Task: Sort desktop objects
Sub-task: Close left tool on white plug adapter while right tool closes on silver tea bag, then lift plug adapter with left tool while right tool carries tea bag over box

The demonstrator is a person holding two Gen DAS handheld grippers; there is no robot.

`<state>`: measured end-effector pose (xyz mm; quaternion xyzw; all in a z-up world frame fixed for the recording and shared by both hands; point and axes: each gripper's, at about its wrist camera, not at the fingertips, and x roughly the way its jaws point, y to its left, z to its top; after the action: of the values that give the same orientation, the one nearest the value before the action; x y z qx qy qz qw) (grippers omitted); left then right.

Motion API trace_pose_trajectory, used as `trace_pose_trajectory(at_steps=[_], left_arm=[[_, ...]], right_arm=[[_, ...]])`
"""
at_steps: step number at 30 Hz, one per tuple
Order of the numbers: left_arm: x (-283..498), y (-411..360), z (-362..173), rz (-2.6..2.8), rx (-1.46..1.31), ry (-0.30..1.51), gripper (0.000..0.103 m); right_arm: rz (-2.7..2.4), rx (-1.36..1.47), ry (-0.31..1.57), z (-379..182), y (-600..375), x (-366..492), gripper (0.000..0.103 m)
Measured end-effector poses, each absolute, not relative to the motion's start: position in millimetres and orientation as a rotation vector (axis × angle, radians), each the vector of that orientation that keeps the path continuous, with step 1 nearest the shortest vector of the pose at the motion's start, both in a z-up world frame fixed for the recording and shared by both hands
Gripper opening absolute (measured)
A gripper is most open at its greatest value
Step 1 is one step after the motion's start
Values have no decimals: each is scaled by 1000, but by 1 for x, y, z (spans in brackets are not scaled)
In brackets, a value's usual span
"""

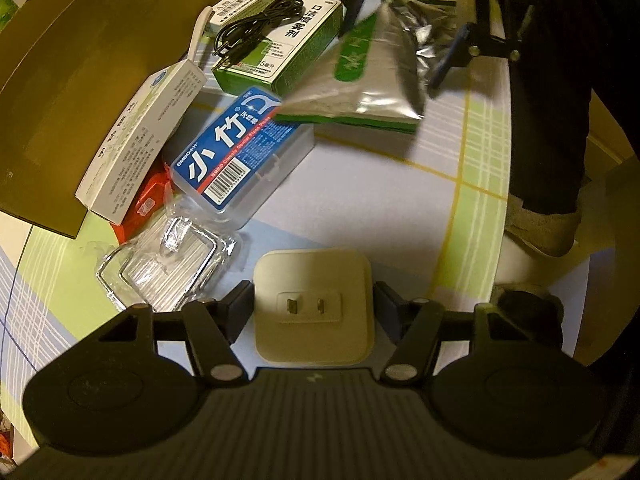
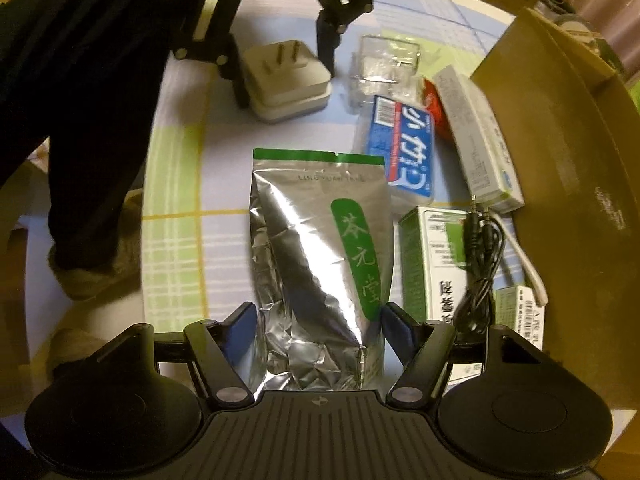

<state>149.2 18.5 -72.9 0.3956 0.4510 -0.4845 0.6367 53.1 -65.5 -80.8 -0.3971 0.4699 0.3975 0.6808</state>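
The left claw (image 1: 313, 300) points steeply down at the bench (image 1: 360, 208), and its two fingers stand on both sides of a cream plug adapter (image 1: 314, 308). In the right wrist view the fingers touch the sides of the adapter (image 2: 286, 80), so the left claw is pinching it. The adapter rests on the checked cloth with its two metal pins up.

The right claw (image 2: 318, 324) also points down. Its blue pads (image 2: 396, 328) sit at the two edges of a silver tea bag with a green label (image 2: 320, 260). The bag lies flat on the bench, and the pads seem to press against its crumpled lower end, so this claw is pinching the bag.

Beside the bag lies a green and white box (image 2: 432, 264) with a black cable (image 2: 480, 264) on top. Further away are a blue floss box (image 2: 404, 144), a white carton (image 2: 476, 140), a clear plastic package (image 2: 388, 64) and a small red packet (image 1: 144, 204). A large brown cardboard box (image 2: 560, 160) stands at the edge of this group.
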Motion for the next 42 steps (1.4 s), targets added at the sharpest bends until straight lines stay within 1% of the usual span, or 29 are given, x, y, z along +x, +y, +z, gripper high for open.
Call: trace_pose_trajectory(at_steps=[2, 4, 6, 8, 13, 15, 17, 19, 21, 23, 26, 31, 36, 42], left_arm=[[149, 17, -73, -1123, 912, 1024, 66], [148, 18, -73, -1120, 913, 1019, 70], [147, 17, -73, -1118, 913, 1020, 72], [137, 18, -67, -1114, 912, 1022, 76], [142, 17, -68, -1117, 895, 1030, 80], [144, 17, -68, -1125, 884, 1039, 80], [146, 17, -69, -1131, 869, 1052, 80], [148, 16, -70, -1142, 854, 1068, 78], [149, 15, -69, -1152, 839, 1076, 74], [149, 14, -67, -1156, 834, 1076, 61], [146, 11, -67, -1146, 851, 1080, 61], [132, 5, -66, -1120, 854, 1068, 61], [139, 7, -58, -1093, 847, 1051, 61], [128, 9, -46, -1055, 865, 1024, 61]], right_arm=[[888, -891, 1062, -83, -65, 54, 72], [881, -899, 1070, -89, -64, 60, 74], [878, -894, 1074, -93, -63, 62, 78], [872, -847, 1095, -93, -64, 69, 79], [851, -705, 1203, -97, -72, 86, 79], [851, -670, 1221, -97, -73, 89, 77], [851, -654, 1228, -96, -72, 88, 70], [846, -645, 1228, -94, -70, 86, 66], [839, -642, 1220, -92, -68, 84, 61], [829, -651, 1202, -89, -66, 81, 53], [813, -660, 1181, -85, -66, 77, 50], [803, -672, 1160, -86, -75, 65, 49], [781, -672, 1127, -76, -82, 57, 49], [734, -687, 1086, -60, -83, 48, 49]])
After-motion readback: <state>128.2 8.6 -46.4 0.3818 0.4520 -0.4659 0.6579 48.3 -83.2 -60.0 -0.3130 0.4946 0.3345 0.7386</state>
